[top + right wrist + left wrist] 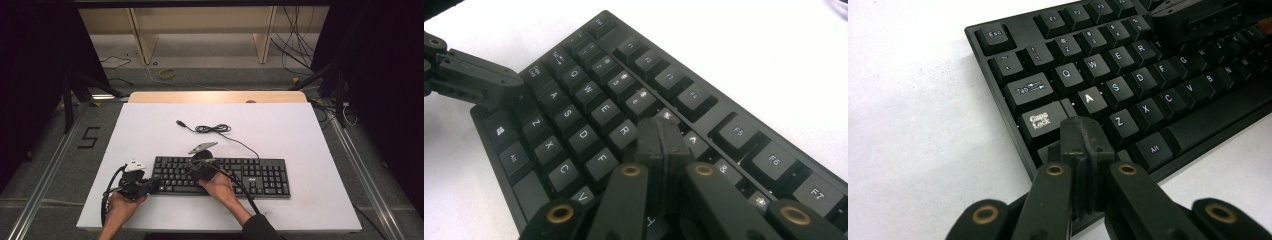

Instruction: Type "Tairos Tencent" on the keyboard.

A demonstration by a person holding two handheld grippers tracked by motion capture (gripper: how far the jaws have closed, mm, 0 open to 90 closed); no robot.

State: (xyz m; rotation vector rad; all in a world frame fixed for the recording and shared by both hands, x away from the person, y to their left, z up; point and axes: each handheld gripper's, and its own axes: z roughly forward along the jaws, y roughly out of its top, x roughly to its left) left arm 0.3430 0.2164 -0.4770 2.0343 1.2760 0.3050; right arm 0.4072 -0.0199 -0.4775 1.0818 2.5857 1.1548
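Left tool (pixel 1083 137) closed over keyboard (pixel 1128 85) corner, Shift key beneath hidden

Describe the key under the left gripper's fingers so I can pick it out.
On the white table lies a black keyboard; go to its left end, bottom two rows. The left gripper, fingers together, rests on the key directly below Caps Lock and left of Z. Its legend is hidden, unlike its lettered neighbours.
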